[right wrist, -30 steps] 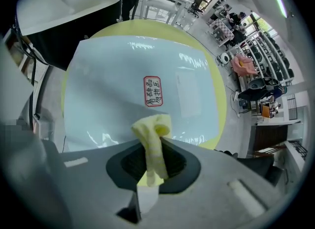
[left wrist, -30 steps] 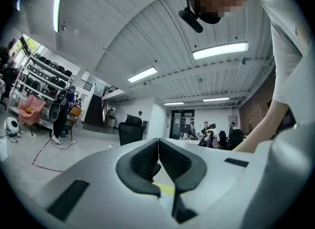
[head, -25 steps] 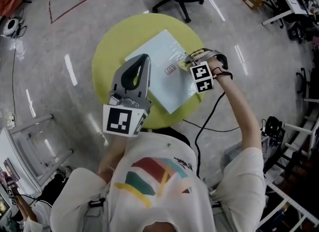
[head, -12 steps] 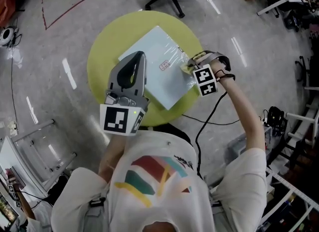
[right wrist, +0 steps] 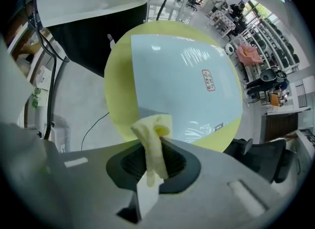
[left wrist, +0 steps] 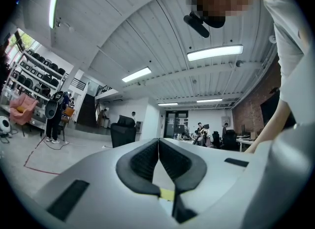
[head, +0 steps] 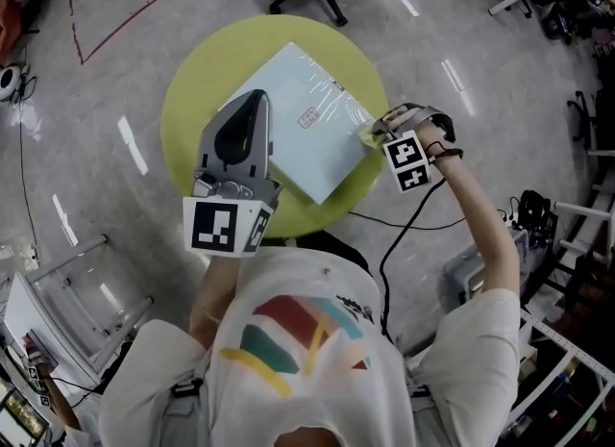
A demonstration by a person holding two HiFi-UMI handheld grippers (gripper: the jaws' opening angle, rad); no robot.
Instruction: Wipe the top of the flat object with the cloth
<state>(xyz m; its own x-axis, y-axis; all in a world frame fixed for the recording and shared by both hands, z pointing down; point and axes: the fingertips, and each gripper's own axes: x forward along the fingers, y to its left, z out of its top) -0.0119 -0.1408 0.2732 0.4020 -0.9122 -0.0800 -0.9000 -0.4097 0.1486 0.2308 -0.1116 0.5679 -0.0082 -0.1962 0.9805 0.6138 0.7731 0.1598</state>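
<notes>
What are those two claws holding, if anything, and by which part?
The right claw pinches the yellow cloth by a bunched fold, with one end poking out ahead of it. The left claw is shut with nothing in it.

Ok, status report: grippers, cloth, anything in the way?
Right gripper shut on yellow cloth, at the board's right corner. Left gripper shut, empty, held above the board's left side. Only a small label on the board.

White short-sleeved T-shirt, red/teal/yellow stripes on the front. Left gripper and right gripper: grey shells, black pads, a black-and-white marker cube on each (square patterns). Black cable runs off the right one.
</notes>
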